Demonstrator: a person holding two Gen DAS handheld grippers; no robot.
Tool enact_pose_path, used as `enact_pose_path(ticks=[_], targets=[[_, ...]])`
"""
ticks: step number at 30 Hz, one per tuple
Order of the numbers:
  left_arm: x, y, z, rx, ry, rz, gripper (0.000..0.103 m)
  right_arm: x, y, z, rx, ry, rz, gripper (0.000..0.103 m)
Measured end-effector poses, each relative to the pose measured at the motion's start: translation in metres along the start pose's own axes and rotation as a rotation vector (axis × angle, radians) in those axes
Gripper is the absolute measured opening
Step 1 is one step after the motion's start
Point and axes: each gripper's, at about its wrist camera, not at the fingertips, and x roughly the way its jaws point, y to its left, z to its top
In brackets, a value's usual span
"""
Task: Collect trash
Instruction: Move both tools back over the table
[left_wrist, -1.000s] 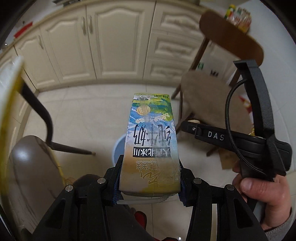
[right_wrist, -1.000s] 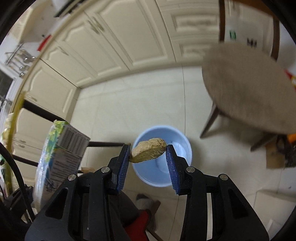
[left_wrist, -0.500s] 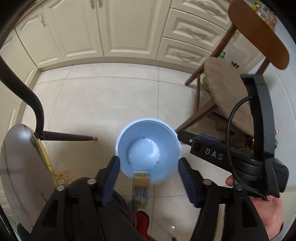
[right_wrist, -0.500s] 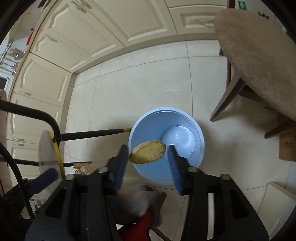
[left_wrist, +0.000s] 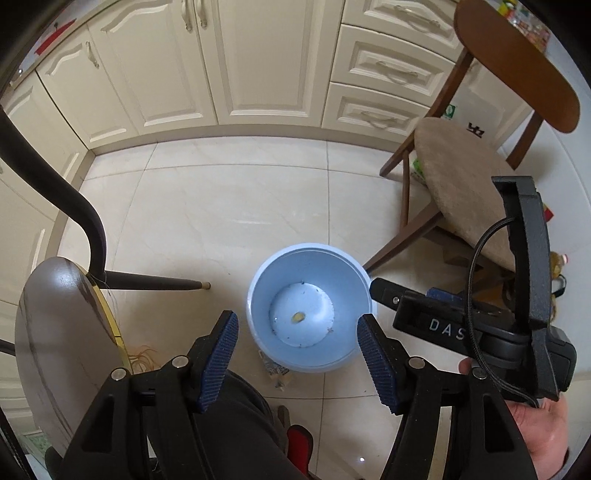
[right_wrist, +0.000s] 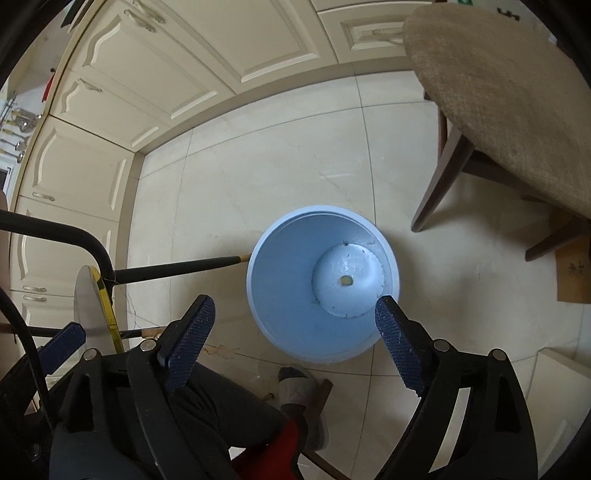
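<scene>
- Two grippers hang over the floor, both pointing steeply down. The left gripper (left_wrist: 295, 352) has its blue pads spread with nothing between them. The right gripper (right_wrist: 295, 334) has just been opening its jaws and now stands wide and empty.
- In the left wrist view the right gripper's body sits at 3 o'clock, held by the person's right hand (left_wrist: 535, 428) at about 4 o'clock; the two tools are close together.
- Nearest, below the jaws at 6 o'clock, are the person's dark-trousered legs and a grey slipper (right_wrist: 301, 391).
- Just beyond the left pads, a crumpled scrap (left_wrist: 275, 371) lies on the tiles against the bin's near wall; it looks like trash that missed.
- The blue bin (left_wrist: 258, 295) stands at centre, open-topped, with one small yellow piece (right_wrist: 346, 280) on its raised bottom.
- Risk: the scrap beside the bin could be left behind; reaching for it could bump and shift the light bin.
- Risk: with both tools this near, a turn of either hand could knock one against the other.
- At 9 o'clock a dark chair leg (left_wrist: 155, 284) ends near the bin and could snag a low reach.
- Farther, at 2 o'clock, a wooden chair (left_wrist: 461, 192); at 12, cream cabinets (left_wrist: 236, 66).
</scene>
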Motion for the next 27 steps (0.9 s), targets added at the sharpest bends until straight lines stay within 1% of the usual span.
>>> enact_pose_path(ticks=[2, 5, 6, 7, 12, 16, 19, 22, 27], targets=[[-0.013, 0.002, -0.008, 0.006, -0.008, -0.002, 0.064, -0.005, 0.002, -0.003, -0.004, -0.005, -0.005, 0.091], [-0.028, 0.001, -0.014, 0.011, -0.035, 0.0, 0.071, -0.017, 0.006, -0.007, -0.006, -0.028, -0.005, 0.097], [-0.033, 0.0, -0.016, 0.012, -0.045, -0.003, 0.076, -0.021, 0.007, -0.008, -0.006, -0.036, -0.005, 0.102], [-0.038, 0.0, -0.017, 0.014, -0.054, -0.006, 0.08, -0.03, 0.008, -0.01, -0.003, -0.054, -0.005, 0.103], [-0.068, -0.004, -0.028, 0.042, -0.118, -0.002, 0.09, -0.063, 0.014, -0.016, 0.003, -0.119, -0.009, 0.103], [-0.098, -0.008, -0.043, 0.062, -0.168, -0.018, 0.091, -0.096, 0.021, -0.023, -0.003, -0.177, 0.002, 0.103], [-0.129, -0.007, -0.059, 0.075, -0.227, -0.024, 0.091, -0.124, 0.031, -0.029, -0.02, -0.23, 0.009, 0.103], [-0.158, -0.003, -0.079, 0.081, -0.283, -0.038, 0.096, -0.15, 0.042, -0.034, -0.038, -0.281, 0.019, 0.103], [-0.208, 0.009, -0.118, 0.084, -0.385, -0.064, 0.096, -0.185, 0.059, -0.045, -0.063, -0.351, 0.032, 0.103]])
